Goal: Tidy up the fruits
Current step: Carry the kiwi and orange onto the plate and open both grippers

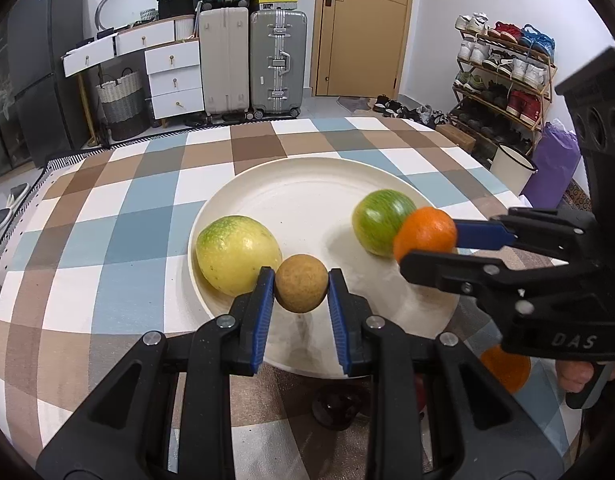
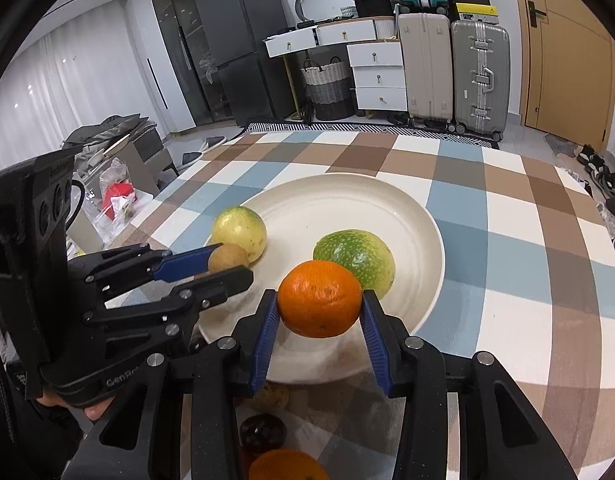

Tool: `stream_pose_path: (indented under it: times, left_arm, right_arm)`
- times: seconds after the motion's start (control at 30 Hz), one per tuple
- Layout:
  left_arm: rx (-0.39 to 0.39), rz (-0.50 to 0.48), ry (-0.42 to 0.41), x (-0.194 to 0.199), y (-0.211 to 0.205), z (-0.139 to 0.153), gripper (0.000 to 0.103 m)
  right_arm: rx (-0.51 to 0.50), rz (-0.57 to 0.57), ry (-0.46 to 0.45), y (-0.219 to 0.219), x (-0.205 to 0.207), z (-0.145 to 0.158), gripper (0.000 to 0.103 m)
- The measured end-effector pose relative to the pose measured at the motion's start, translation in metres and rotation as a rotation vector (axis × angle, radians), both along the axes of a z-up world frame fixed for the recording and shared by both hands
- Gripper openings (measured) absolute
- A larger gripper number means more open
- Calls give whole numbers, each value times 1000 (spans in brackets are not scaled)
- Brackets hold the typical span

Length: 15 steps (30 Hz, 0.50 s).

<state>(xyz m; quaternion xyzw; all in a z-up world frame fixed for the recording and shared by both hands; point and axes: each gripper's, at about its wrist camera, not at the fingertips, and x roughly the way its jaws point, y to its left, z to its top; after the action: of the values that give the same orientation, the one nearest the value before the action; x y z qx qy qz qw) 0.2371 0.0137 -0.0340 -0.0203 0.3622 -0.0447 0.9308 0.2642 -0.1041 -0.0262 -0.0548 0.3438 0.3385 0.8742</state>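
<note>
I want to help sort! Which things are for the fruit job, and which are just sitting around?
For the job: plate, yellow fruit, green fruit, brown fruit in the left gripper, orange in the right gripper.

Just around: suitcases, shoe rack, basket.

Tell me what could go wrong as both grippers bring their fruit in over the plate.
1. The orange in the right gripper sits right against the green fruit; releasing there may nudge it toward the plate rim.
2. The small brown fruit in the left gripper is round and held only at its sides near the yellow fruit; it could roll once released.
3. The two grippers are close and could clash.
</note>
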Motion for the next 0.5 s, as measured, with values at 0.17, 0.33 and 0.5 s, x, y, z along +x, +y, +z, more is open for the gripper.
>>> stream_pose_path:
  times: [0.17,0.33,0.5]
  left_arm:
    - [-1,-5,6,1,-1,-2,24]
    - [9,-6,11,-1,-5,-4,24]
    - [-12,2,22,-3,-3,-3,24]
  right_arm:
    - [-36,-6,1,8,8,-6,42]
    - [-30,-18,-3,5,12,-7,42]
    - [11,-37,-49,-8,6,5,51]
